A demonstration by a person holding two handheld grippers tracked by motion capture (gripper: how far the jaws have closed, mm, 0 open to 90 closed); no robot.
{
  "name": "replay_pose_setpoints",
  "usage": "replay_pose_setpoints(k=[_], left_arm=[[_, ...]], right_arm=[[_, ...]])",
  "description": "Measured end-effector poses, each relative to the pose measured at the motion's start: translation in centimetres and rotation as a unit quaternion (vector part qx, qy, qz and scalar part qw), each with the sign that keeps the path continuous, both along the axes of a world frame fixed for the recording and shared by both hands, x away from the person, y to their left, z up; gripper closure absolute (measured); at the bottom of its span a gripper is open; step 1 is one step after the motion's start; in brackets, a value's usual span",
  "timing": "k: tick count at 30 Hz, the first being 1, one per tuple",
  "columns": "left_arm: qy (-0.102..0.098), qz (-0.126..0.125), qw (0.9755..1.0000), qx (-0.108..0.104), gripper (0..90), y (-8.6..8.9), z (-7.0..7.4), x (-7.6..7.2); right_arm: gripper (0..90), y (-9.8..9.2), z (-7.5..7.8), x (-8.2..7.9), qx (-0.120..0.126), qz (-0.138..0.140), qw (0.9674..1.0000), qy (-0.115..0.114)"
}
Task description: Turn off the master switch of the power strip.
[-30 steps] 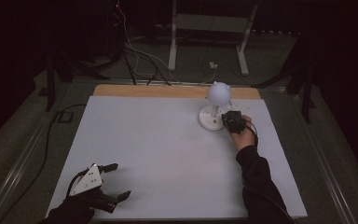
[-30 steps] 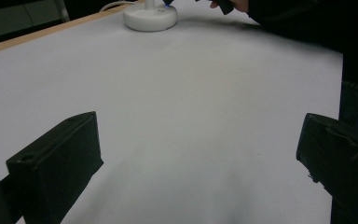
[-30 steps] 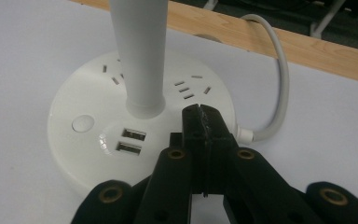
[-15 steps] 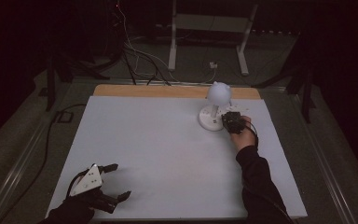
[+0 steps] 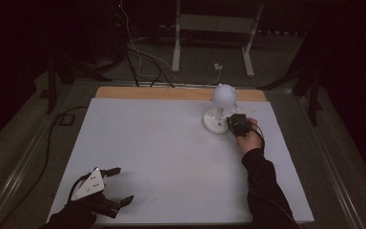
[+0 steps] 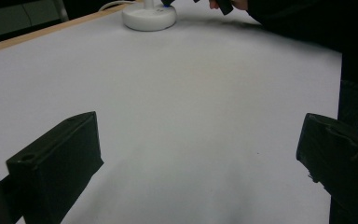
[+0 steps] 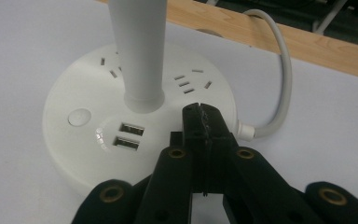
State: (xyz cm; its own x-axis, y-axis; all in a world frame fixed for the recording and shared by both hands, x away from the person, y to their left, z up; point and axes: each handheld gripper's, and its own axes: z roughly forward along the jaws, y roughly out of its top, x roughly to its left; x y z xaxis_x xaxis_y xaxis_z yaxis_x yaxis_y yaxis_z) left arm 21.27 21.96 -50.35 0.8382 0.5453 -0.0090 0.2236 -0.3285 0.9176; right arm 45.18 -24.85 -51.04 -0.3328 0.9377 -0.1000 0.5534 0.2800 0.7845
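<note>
Two grippers are working at a white table point(image 5: 162, 157). The right gripper point(image 7: 200, 116) is sitting at the far right part of the table, its jaws pressed together with nothing between them, their tips lying over the top of the round white lamp base point(image 7: 88, 140); whether they are actually pressing on it cannot be told. That base is a socket hub: it is carrying two USB ports point(image 7: 129, 135) facing the gripper, a round button point(image 7: 79, 116) to their left, and slotted outlets point(image 7: 191, 81) around the white stem point(image 7: 140, 51) that is rising from its middle. A white cord point(image 7: 279, 79) is leaving the base on the right and curving up over the wooden edge point(image 7: 307, 46) of the table.

In the high view the lamp point(image 5: 221, 102) is standing near the far edge, its rounded head above the base, with the right hand point(image 5: 249, 140) just beside it. The left gripper point(image 5: 116, 186) is resting at the near left corner, well apart from the lamp, its jaws spread wide over bare table.
</note>
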Motion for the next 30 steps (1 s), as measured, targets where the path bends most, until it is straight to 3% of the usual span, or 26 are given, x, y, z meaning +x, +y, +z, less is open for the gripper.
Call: replay_pose_setpoints(k=[13,16,20,25,26,30], left_arm=[[0.000,0.004,1.0000,0.000,0.4,0.0,0.0,0.1],[-0.001,0.005,1.0000,-0.001,0.4,0.1,0.0,0.1],[-0.001,0.006,1.0000,-0.001,0.4,0.1,0.1,0.0],[-0.003,0.005,1.0000,-0.001,0.4,0.1,0.1,0.0],[-0.004,0.005,1.0000,-0.001,0.4,0.1,0.1,0.0],[-0.005,0.005,1.0000,-0.002,0.4,0.1,0.1,-0.1]], right_arm=[[90.0,0.5,0.0,-0.1,-0.021,-0.003,0.9998,-0.006],[90.0,0.2,0.8,0.1,-0.003,-0.002,1.0000,0.008],[90.0,-0.3,1.5,-0.2,0.034,-0.006,0.9993,-0.011],[89.5,-0.2,2.3,-0.7,0.040,-0.001,0.9991,-0.012],[87.3,-0.2,2.4,-0.9,0.042,-0.004,0.9990,-0.013],[60.8,-0.8,2.8,-1.3,0.056,-0.003,0.9982,-0.024]])
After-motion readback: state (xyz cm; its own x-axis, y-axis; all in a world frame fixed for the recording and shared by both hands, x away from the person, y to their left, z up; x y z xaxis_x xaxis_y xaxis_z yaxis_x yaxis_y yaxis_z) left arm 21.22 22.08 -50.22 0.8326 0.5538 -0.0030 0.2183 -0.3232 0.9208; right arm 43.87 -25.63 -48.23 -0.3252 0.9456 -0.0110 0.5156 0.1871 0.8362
